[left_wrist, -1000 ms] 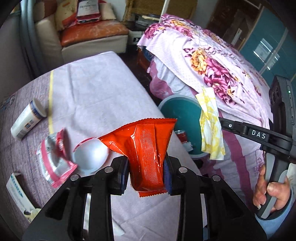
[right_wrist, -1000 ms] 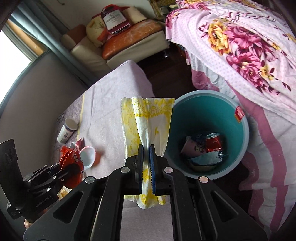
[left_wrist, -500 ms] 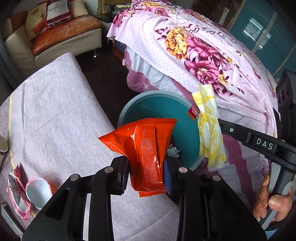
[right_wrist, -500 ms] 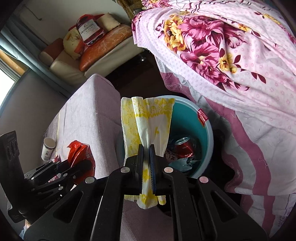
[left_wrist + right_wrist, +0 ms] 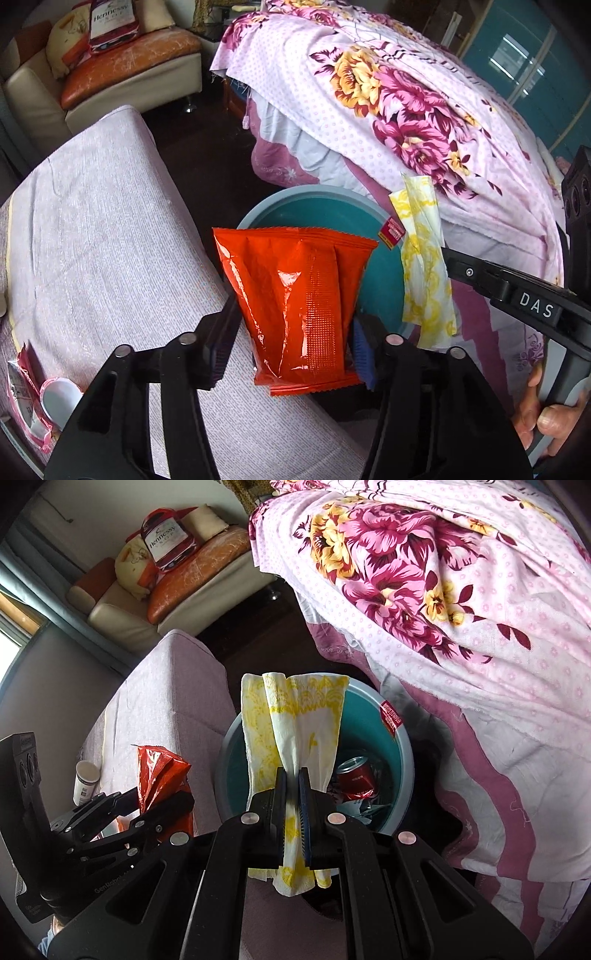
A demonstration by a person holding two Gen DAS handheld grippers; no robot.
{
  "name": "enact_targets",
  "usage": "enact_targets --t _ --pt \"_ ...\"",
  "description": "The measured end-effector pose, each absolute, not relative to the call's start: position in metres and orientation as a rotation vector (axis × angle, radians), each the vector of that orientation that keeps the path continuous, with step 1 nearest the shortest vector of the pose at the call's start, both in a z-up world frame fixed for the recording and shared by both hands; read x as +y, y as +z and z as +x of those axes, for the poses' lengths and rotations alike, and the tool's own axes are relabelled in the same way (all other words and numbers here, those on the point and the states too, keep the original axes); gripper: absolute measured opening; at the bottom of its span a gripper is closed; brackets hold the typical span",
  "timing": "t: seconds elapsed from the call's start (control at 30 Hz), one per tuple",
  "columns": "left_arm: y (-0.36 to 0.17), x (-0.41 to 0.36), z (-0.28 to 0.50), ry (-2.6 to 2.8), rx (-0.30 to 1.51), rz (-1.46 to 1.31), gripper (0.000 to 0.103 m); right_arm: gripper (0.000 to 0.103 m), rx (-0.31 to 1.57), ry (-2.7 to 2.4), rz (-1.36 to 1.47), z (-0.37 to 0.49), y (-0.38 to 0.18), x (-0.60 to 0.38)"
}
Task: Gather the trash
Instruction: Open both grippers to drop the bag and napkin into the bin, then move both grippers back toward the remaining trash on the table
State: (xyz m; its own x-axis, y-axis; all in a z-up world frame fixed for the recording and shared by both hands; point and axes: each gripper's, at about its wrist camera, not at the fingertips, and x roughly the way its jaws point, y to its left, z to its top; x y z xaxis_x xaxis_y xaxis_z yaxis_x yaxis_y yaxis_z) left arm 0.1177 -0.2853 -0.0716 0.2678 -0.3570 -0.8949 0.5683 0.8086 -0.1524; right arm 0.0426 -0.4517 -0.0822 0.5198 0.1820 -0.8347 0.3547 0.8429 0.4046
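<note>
My left gripper (image 5: 291,343) has its jaws spread; the red snack wrapper (image 5: 299,295) hangs between them against the right pad, over the near rim of the teal trash bin (image 5: 295,199). My right gripper (image 5: 293,786) is shut on a yellow-and-white napkin (image 5: 295,716), held above the same bin (image 5: 402,746), which holds a red can (image 5: 356,777) and other trash. The right gripper with the napkin (image 5: 424,266) shows at the right of the left wrist view. The left gripper with the wrapper (image 5: 162,775) shows at the left of the right wrist view.
A table with a pale lilac cloth (image 5: 103,236) lies left of the bin, with a torn pink wrapper and white lid (image 5: 40,398) and a white bottle (image 5: 85,781). A floral bedspread (image 5: 406,110) hangs right of the bin. A sofa (image 5: 122,70) stands behind.
Both grippers have moved right from the table to above the bin. The left jaws have spread apart and the red wrapper now hangs looser. The right gripper still clamps the napkin.
</note>
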Motion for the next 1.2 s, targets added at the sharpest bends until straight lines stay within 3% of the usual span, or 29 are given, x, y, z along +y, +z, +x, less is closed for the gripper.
enact_targets --t 0.07,0.17,0.6,0.7,0.77,0.8,0.83,1.1,1.2 --pt "-0.070 -0.284 0.117 -0.618 1.131 0.220 0.075 0.007 1.039 -0.113 0.583 0.045 -0.082 -0.450" --pt "-0.068 -0.280 0.116 -0.600 1.121 0.222 0.085 0.007 1.045 -0.113 0.578 0.046 -0.083 -0.448" --pt "-0.066 -0.252 0.116 -0.560 1.133 0.187 0.089 0.007 1.066 -0.102 0.539 0.055 -0.080 -0.432" --pt "-0.067 -0.245 0.116 -0.555 1.144 0.172 0.089 0.012 1.075 -0.097 0.526 0.058 -0.079 -0.426" --pt "-0.066 -0.239 0.116 -0.553 1.148 0.158 0.089 0.025 1.084 -0.092 0.527 0.059 -0.079 -0.423" --pt "-0.066 -0.236 0.115 -0.551 1.149 0.152 0.089 0.041 1.085 -0.094 0.528 0.059 -0.078 -0.422" --pt "-0.066 -0.233 0.114 -0.550 1.150 0.147 0.089 0.052 1.083 -0.098 0.526 0.059 -0.078 -0.421" --pt "-0.060 -0.202 0.107 -0.528 1.153 0.103 0.089 0.073 1.079 -0.105 0.509 0.054 -0.064 -0.408" --pt "-0.060 -0.188 0.102 -0.515 1.157 0.086 0.090 0.075 1.087 -0.094 0.495 0.052 -0.059 -0.397"
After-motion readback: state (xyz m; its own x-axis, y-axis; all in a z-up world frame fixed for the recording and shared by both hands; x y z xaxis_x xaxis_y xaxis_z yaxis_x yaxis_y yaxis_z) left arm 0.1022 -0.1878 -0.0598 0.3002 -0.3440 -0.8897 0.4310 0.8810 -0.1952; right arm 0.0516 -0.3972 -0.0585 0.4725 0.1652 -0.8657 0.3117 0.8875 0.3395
